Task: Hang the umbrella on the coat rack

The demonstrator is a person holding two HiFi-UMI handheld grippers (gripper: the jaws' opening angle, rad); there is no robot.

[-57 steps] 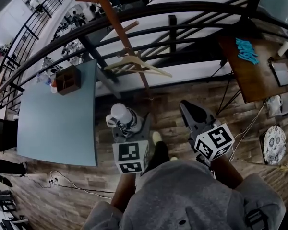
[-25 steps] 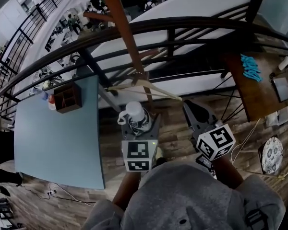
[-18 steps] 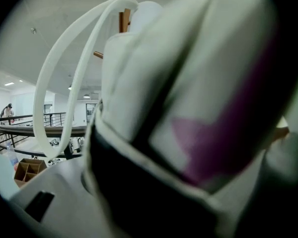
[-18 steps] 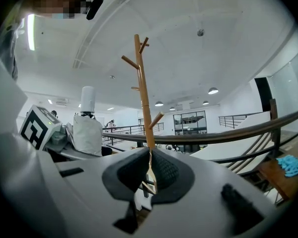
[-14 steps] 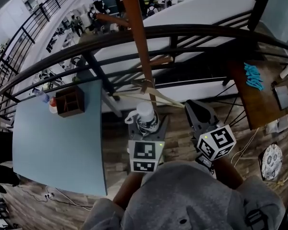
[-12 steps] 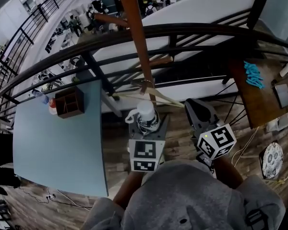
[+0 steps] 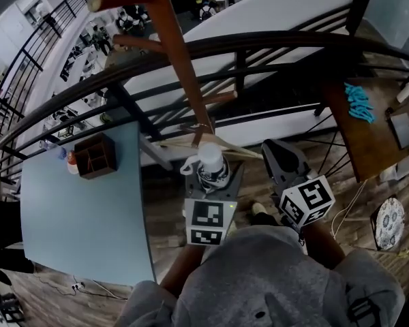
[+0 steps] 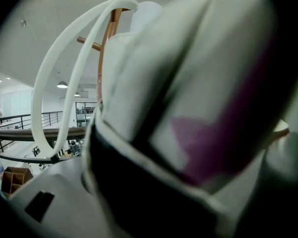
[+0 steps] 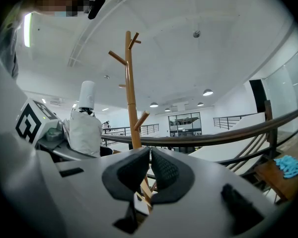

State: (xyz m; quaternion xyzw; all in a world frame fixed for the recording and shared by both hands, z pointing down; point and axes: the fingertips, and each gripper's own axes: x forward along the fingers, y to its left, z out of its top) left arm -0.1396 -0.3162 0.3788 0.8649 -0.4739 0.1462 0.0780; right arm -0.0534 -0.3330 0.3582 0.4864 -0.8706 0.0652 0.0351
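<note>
A black railing (image 7: 273, 43) curves across the head view above a wood-plank floor (image 7: 160, 206), with a lower hall visible beyond it. A blue-grey surface (image 7: 75, 230) fills the left side, and a brown wooden desk (image 7: 361, 125) stands at the right.

The wooden coat rack (image 7: 177, 53) rises in front of the railing, its pegs branching near the top. No peg carries anything, but a pale hanger (image 7: 242, 152) hangs low on the pole.

The folded umbrella (image 7: 210, 157) stands upright in the left gripper (image 7: 211, 182), near the foot of the rack and not yet hung. In the left gripper view its white fabric (image 8: 188, 108), with a purple patch and a dark band, fills the space between the jaws, which are clamped on it. Its white loop strap (image 8: 54, 83) arcs up at the left.

The right gripper (image 7: 271, 152) sits just beside it. Its jaws are drawn together with only a slit between the pads (image 9: 131, 167), and it holds nothing.

A small brown box (image 7: 94, 157) sits on the surface, and a bright blue bundle (image 7: 358, 92) lies on the desk.
</note>
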